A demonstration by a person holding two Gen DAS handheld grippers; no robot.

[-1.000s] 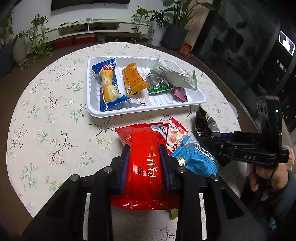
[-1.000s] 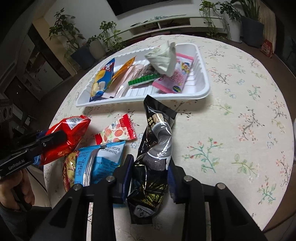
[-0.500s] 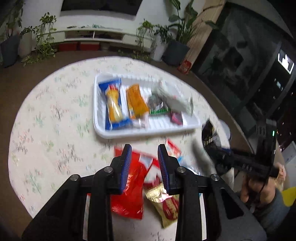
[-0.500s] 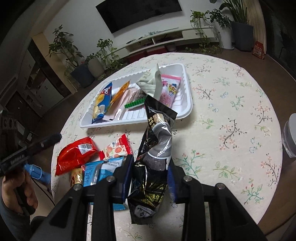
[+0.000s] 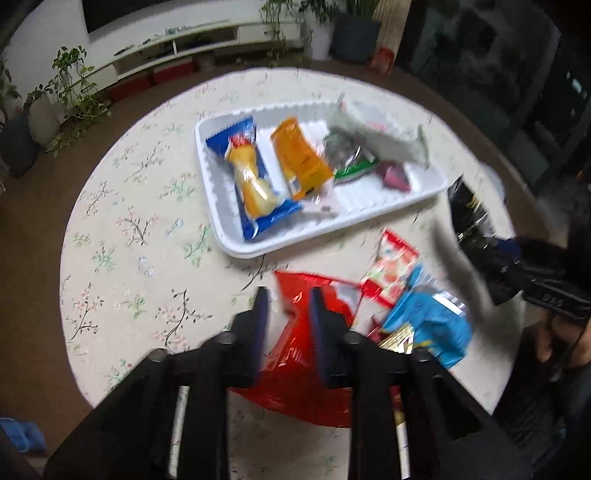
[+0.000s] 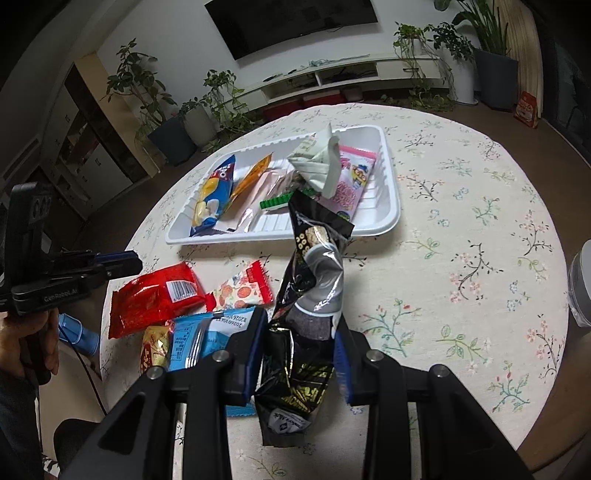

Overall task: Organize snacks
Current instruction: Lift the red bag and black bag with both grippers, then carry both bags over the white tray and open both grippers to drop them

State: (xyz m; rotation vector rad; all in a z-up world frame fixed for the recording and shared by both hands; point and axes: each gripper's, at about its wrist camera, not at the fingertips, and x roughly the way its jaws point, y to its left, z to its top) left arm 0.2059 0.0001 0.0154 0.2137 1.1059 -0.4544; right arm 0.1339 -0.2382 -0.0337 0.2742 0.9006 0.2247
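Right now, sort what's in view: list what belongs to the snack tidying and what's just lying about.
Part of the job:
- white tray with snacks in it
- black packet clamped in the right gripper
- red packet, lying on the table; left gripper empty, jaws opening
- blue packet
- strawberry-print packet
- gold packet

Just lying about:
- potted plants
- TV
- floral tablecloth

My right gripper (image 6: 299, 354) clamps a black snack bag (image 6: 312, 295) upright above the floral table (image 6: 461, 221). Beyond it, the white tray (image 6: 388, 206) holds several packets. At left, my left gripper (image 6: 122, 260) hovers, jaws opening, over a red packet (image 6: 155, 297) lying flat.
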